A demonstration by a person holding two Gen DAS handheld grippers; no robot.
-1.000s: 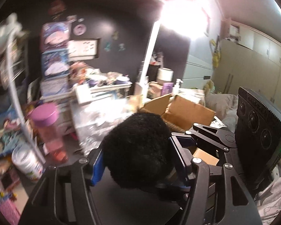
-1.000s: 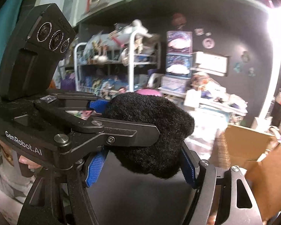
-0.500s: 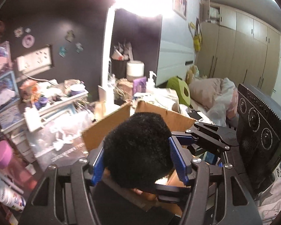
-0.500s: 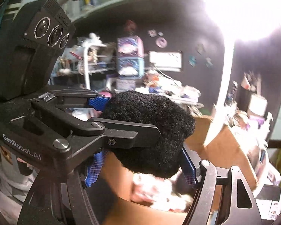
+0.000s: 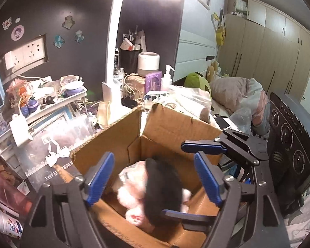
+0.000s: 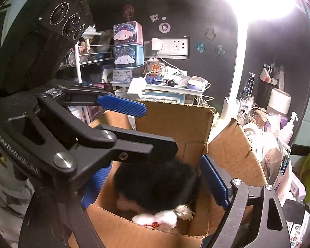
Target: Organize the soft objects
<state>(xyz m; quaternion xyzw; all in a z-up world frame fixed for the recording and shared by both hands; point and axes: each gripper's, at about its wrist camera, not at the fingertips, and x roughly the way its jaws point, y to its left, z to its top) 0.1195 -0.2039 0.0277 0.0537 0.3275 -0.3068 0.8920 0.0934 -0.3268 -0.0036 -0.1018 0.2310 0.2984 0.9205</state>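
Both tongs, left (image 5: 154, 177) and right (image 6: 155, 183), now gape apart; the black plush toy (image 5: 162, 188) they clamped a second ago lies below them inside the cardboard box (image 5: 175, 130); this item looks stowed.

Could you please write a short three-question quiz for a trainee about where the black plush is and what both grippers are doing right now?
1. True or false: the black plush lies inside the cardboard box.
2. Multiple choice: the left gripper is A) shut on the plush, B) open above the box, C) out of view.
3. Fill in: under the black plush lies a pink and ____ soft toy.

Key: 1 true; 2 B; 3 white. The right gripper is open too, its fingers clear of the plush.
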